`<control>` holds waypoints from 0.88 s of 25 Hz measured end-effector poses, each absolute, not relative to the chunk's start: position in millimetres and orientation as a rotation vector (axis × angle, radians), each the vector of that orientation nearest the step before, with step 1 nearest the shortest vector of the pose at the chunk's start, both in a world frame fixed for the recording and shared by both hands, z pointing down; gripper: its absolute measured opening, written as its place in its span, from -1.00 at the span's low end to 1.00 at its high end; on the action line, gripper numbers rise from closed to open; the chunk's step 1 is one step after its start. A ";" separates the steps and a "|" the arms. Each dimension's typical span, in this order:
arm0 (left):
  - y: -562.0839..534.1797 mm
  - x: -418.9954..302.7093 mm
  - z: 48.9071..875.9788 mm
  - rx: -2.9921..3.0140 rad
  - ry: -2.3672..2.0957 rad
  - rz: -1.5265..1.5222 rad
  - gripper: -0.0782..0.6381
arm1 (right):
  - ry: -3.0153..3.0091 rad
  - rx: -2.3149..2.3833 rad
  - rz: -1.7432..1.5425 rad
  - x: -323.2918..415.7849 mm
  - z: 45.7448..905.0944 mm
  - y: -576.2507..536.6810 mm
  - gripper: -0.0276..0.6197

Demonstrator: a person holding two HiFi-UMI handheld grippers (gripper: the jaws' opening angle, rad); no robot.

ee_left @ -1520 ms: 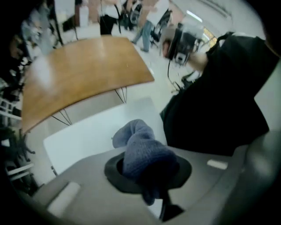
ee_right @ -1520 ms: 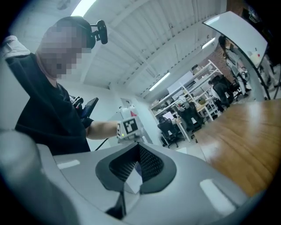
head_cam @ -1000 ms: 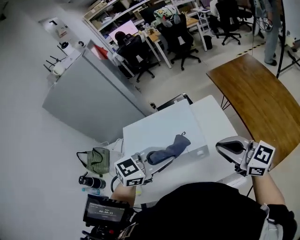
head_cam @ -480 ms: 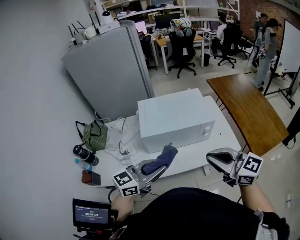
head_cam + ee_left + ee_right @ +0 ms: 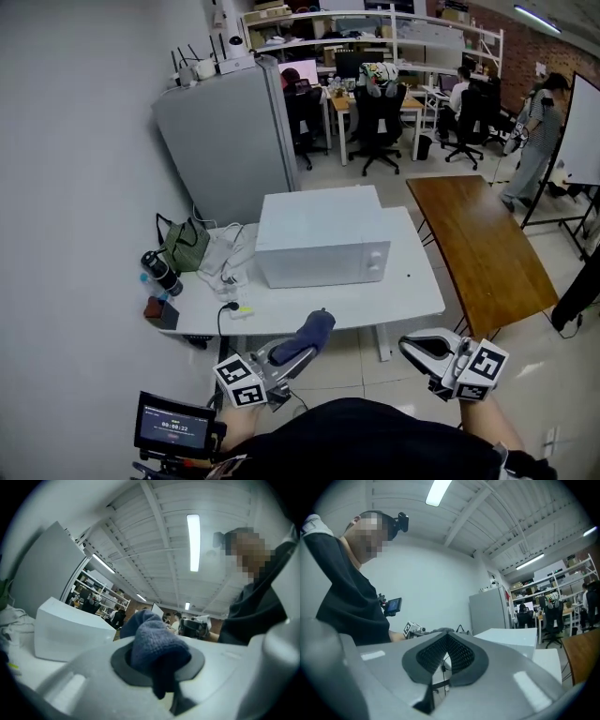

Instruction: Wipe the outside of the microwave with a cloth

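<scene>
Nearest, the left gripper [image 5: 281, 356] has its jaws clamped on a bunched dark blue cloth [image 5: 306, 335]; the right gripper's [image 5: 419, 348] jaws are closed, empty. Beyond, well apart, the white microwave [image 5: 323, 234] sits on the tabletop [image 5: 394, 302], a green bag [image 5: 184, 247] near it.

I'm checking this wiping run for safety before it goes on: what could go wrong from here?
1. The cloth is pinched in the left gripper with most of it sticking out past the jaws; it could pull free when pressed on the microwave.
2. Loose cables lie on the table just left of the microwave; wiping that side could snag them.
</scene>
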State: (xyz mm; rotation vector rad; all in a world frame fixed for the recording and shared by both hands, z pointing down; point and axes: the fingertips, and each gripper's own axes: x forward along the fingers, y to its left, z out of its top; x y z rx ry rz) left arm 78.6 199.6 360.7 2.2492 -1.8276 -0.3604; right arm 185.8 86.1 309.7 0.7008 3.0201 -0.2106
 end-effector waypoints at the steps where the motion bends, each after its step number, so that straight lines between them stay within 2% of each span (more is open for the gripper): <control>1: 196.3 93.2 362.5 2.233 -1.840 -0.376 -0.62 | 3.033 0.707 -0.227 202.6 319.4 80.7 -0.90; 8: 218.5 145.8 351.4 2.182 -1.937 -0.337 -0.62 | 3.049 0.779 -0.270 250.7 335.5 84.5 -0.90; 22: 382.5 100.4 350.4 2.149 -2.040 -0.361 -0.62 | 3.029 0.762 -0.245 201.2 314.4 223.6 -0.90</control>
